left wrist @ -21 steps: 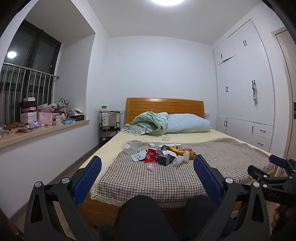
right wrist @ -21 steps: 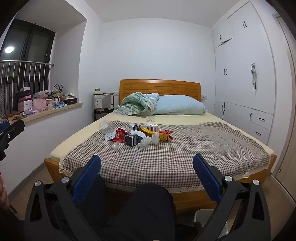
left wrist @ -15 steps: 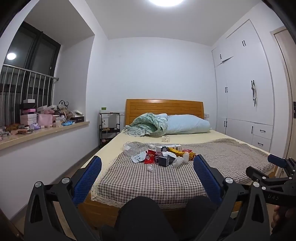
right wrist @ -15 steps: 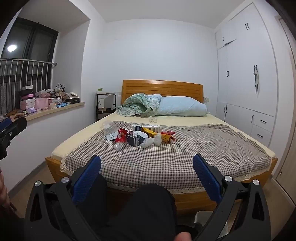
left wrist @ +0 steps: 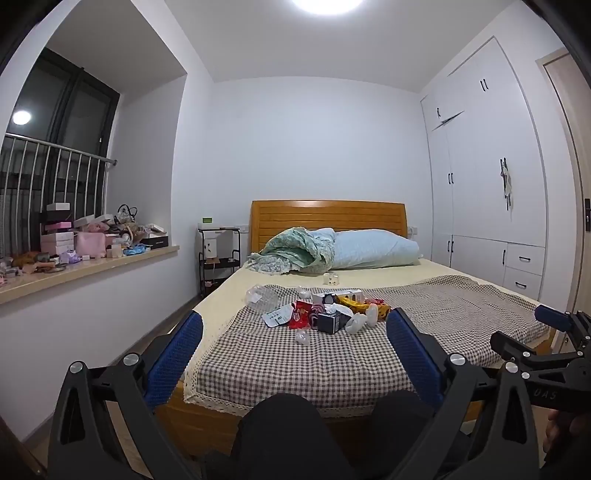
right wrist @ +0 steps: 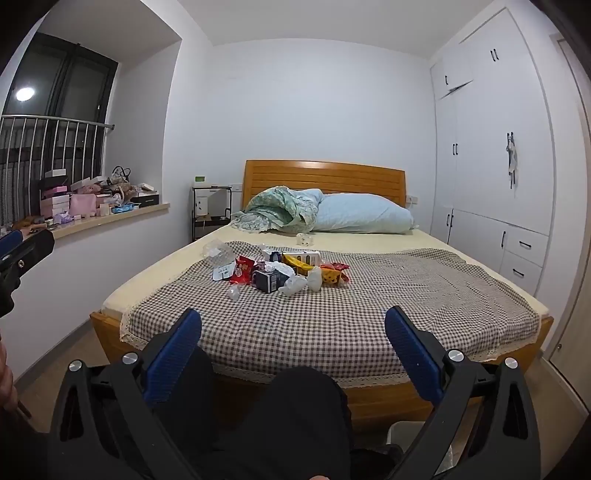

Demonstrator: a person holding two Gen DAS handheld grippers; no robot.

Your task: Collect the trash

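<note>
White walls enclose a wooden bed [left wrist: 325, 218] under a ceiling light [left wrist: 325, 5]; a dark window [left wrist: 62, 122] left, white wardrobe [left wrist: 484, 177] right.

Both rigs are built the same: the left gripper [left wrist: 293, 341] and right gripper [right wrist: 293, 339] are framed in matte black plastic, with triangular cut-outs and round silver screws. The fingers [left wrist: 173, 360] are faced with textured blue pads. White "UAS" lettering is stamped on one arm. Black trousers are worn.
</note>
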